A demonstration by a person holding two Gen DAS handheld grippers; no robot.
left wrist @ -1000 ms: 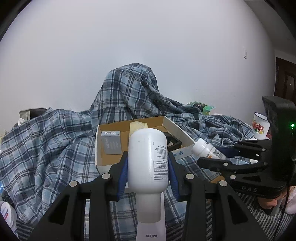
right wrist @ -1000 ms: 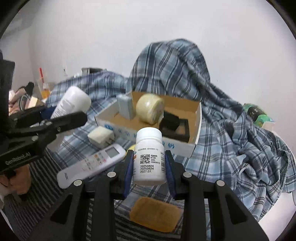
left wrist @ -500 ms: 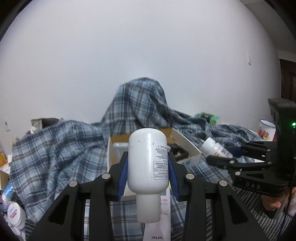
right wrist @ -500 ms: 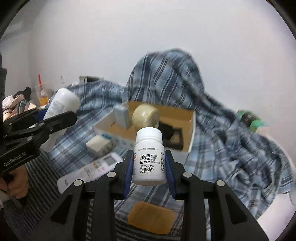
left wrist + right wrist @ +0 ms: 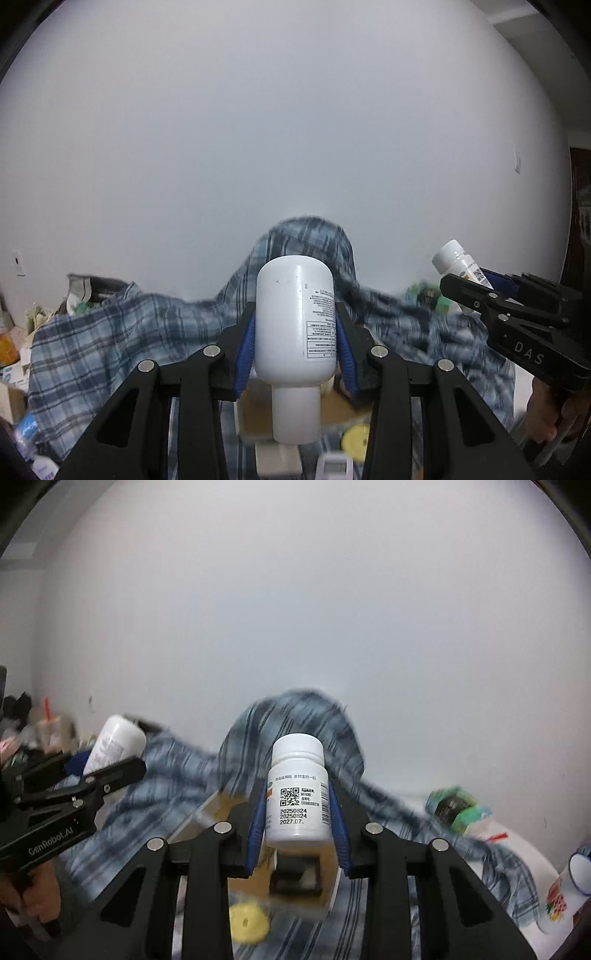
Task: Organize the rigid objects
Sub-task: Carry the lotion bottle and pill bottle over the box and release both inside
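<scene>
My left gripper point(image 5: 295, 325) is shut on a large white bottle point(image 5: 295, 317), held cap-down and raised high above the bed. My right gripper point(image 5: 297, 812) is shut on a small white pill bottle point(image 5: 297, 794) with a QR label, held upright and also raised. Each gripper shows in the other's view: the right one with its pill bottle point(image 5: 461, 262) at the right edge, the left one with the large bottle point(image 5: 112, 744) at the left. The open cardboard box point(image 5: 306, 871) lies below, mostly hidden behind the fingers.
A blue plaid shirt point(image 5: 122, 332) covers the bed and rises in a hump at the back. A yellow round object point(image 5: 247, 921) lies near the box. A green packet point(image 5: 456, 806) and a printed mug point(image 5: 569, 890) sit to the right. Clutter stands at the left.
Both grippers have lifted and tilted upward with their bottles. The box and the bed have dropped low in both views, and the wall fills most of each frame.
</scene>
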